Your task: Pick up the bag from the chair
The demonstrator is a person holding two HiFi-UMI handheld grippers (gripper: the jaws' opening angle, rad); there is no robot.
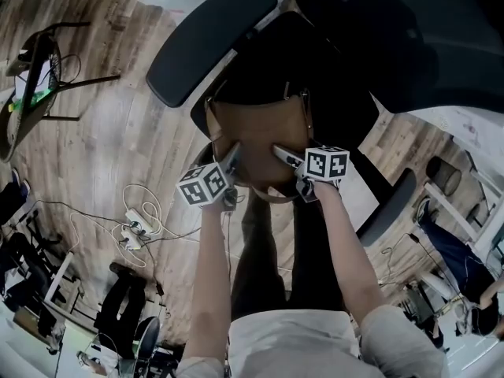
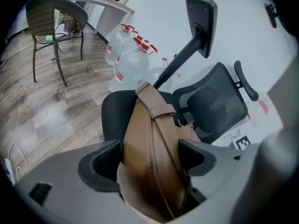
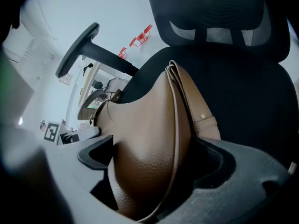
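Wood-plank floor (image 1: 118, 132), office setting; water bottles (image 2: 128, 62) and a wicker chair (image 2: 51, 17) stand far left.

Item: bag (image 1: 260, 142), brown leather, with strap. Location: on the black office chair (image 1: 331, 69), over the near part of the seat and in front of the backrest. Its base is hidden, so contact with the seat is a judgement.

Orientation: thin and upright. Long axis runs left to right, with one narrow end toward each tool.

Tools:
- Left gripper (image 2: 150, 148): astride the bag's left end. Jaws are drawn in, and both pads look pressed on the leather. Judged to be gripping.
- Right gripper (image 3: 155, 143): astride the right end. Jaws are spread wide with the bag between them. A dark gap shows at the right pad. Judged not clamped.

Governing relation: the bag lies directly ahead of and below both tools, already inside both jaw gaps. Neither hand is nearer.

Requirement for the lift: the right jaws probably need to close across the bag's thin width. Both ends should then rise level, or the loose end may sag or slip.
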